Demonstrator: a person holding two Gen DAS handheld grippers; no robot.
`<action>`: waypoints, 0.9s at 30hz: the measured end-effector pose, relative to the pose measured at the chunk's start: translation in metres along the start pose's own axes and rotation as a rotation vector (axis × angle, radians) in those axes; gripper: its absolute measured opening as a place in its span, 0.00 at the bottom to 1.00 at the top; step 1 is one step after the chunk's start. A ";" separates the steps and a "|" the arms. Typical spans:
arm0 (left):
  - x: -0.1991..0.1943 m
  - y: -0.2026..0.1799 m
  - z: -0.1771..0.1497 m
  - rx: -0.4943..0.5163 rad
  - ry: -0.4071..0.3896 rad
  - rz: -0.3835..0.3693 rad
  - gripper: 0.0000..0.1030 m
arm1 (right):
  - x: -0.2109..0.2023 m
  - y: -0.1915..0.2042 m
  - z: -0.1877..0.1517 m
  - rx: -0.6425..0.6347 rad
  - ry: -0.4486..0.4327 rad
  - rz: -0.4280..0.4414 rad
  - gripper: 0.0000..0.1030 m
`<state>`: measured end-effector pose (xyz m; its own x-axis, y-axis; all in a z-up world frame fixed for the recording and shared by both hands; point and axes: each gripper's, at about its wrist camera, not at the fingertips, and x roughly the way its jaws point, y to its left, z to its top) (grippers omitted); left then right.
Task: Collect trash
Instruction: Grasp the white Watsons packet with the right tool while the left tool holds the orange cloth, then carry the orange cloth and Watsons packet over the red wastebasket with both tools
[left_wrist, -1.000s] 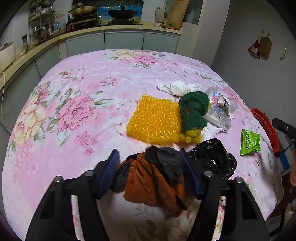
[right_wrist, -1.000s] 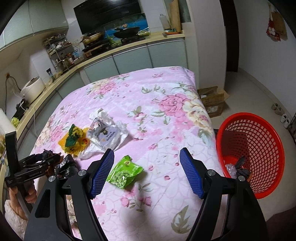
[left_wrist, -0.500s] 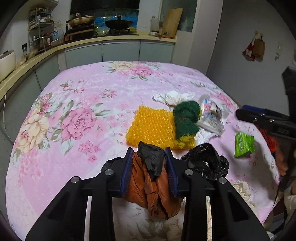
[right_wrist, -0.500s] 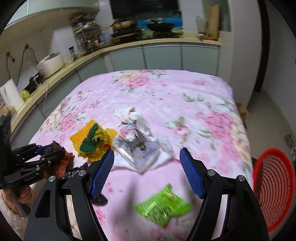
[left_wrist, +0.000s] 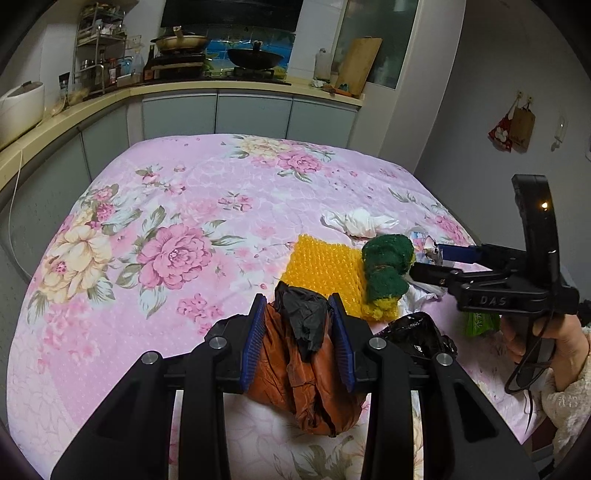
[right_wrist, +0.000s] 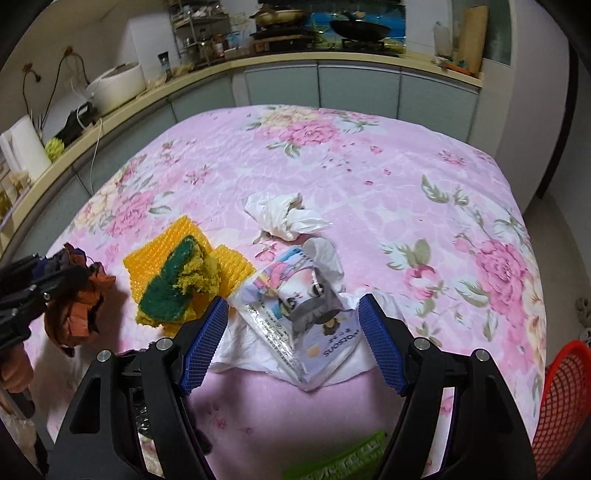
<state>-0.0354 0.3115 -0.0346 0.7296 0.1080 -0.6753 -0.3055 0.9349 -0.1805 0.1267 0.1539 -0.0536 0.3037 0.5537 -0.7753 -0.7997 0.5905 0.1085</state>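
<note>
sponge (right_wrist: 173, 284) on mat (right_wrist: 229, 266) | packet (right_wrist: 306, 325) right | tissue (right_wrist: 284, 216) behind

We have the left gripper (left_wrist: 298, 332) closed on a crumpled brown and black wrapper (left_wrist: 306, 362), its blue pads pressing both sides. Just beyond it on the pink floral cloth (left_wrist: 166, 206) lies a yellow bubble sheet (left_wrist: 321, 269) with a green scouring sponge (left_wrist: 384, 269) on its right edge, and a white crumpled tissue (left_wrist: 358, 221) farther back. A black bag (left_wrist: 417, 336) sits just right of our jaws. The right gripper (left_wrist: 432, 264) reaches in from the right.
</note>
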 end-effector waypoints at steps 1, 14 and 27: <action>0.001 0.000 0.000 -0.002 0.002 -0.001 0.32 | 0.003 0.000 0.000 -0.006 0.011 0.000 0.63; -0.002 -0.002 -0.001 -0.012 -0.004 0.003 0.32 | -0.004 -0.008 -0.005 0.020 0.001 0.003 0.44; -0.017 -0.012 0.011 0.002 -0.046 0.009 0.32 | -0.056 -0.027 -0.004 0.099 -0.125 -0.020 0.43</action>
<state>-0.0379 0.3019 -0.0130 0.7540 0.1321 -0.6435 -0.3114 0.9344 -0.1731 0.1289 0.1049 -0.0157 0.3860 0.6069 -0.6948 -0.7400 0.6534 0.1597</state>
